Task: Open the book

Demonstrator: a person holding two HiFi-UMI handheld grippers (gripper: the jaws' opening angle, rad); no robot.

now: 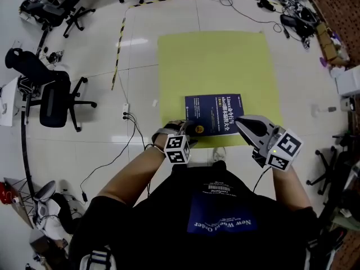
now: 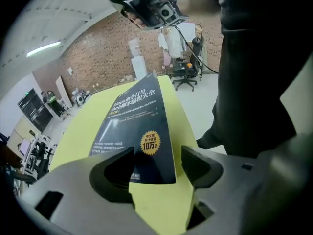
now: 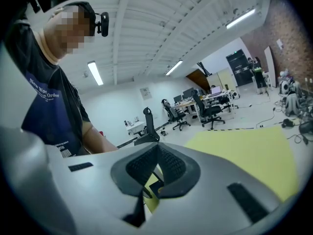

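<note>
A dark blue closed book (image 1: 214, 112) lies flat on a yellow mat (image 1: 214, 61) on the floor. My left gripper (image 1: 189, 129) hangs just over the book's near left corner, pointing steeply down. In the left gripper view its jaws (image 2: 154, 163) stand wide open, with the book (image 2: 137, 126) edge showing between them and the pads clear of it. My right gripper (image 1: 242, 122) hovers at the book's near right corner. Its jaws (image 3: 156, 168) are shut with the pads together and nothing in them; the mat (image 3: 244, 151) spreads beyond.
A black office chair (image 1: 53, 97) stands at the left. A power strip with cables (image 1: 126, 112) lies left of the mat, and a yellow-black tape line (image 1: 119, 44) runs along the floor. More chairs and clutter sit along the top and right edges.
</note>
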